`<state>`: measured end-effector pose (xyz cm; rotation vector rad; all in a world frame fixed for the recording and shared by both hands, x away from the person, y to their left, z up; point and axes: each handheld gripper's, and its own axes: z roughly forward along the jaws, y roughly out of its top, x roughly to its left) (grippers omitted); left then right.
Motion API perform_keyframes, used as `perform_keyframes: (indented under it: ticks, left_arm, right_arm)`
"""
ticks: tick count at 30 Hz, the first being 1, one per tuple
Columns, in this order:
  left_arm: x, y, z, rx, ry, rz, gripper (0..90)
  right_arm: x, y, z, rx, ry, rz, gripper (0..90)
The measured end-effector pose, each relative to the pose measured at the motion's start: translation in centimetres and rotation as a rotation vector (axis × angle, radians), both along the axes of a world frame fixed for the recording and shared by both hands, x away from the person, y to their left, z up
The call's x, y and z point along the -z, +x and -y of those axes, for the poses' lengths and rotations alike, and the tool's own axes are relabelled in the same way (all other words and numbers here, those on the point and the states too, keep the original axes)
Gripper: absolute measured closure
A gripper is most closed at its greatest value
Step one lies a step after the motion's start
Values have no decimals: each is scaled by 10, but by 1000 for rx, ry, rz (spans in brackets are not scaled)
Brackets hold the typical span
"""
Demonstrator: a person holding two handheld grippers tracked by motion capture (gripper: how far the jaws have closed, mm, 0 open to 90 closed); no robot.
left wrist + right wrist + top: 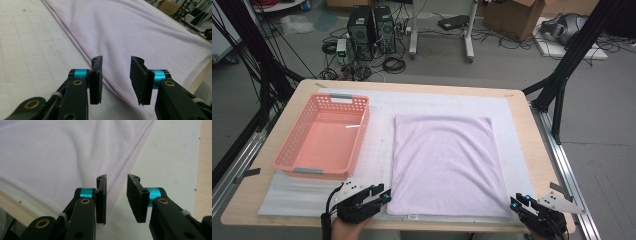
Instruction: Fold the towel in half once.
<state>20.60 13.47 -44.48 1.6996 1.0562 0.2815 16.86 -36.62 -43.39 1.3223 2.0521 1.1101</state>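
High view: both tools [382, 193] [516, 201] at towel [443, 162] corners, open.

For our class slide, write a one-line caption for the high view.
Two open claws, left and right, at the near corners of a lilac towel beside a pink basket.

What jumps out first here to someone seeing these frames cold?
The pale lilac towel spread flat over the middle of the table, with the left gripper and the right gripper poised at its two near corners, jaws open. Next, the empty pink basket to the towel's left on the white mat. Behind the table, a cluttered floor of cables and computer towers.
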Motion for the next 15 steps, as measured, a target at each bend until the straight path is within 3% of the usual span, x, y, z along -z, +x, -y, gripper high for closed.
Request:
perform_keyframes:
  ticks: [7, 15]
  left_arm:
    - [1, 33, 5, 18, 26, -28, 695]
    - [0, 66, 10, 18, 62, -38, 657]
  right_arm:
    - [0, 19, 0, 13, 0, 3, 693]
    - [3, 39, -2, 15, -14, -6, 692]
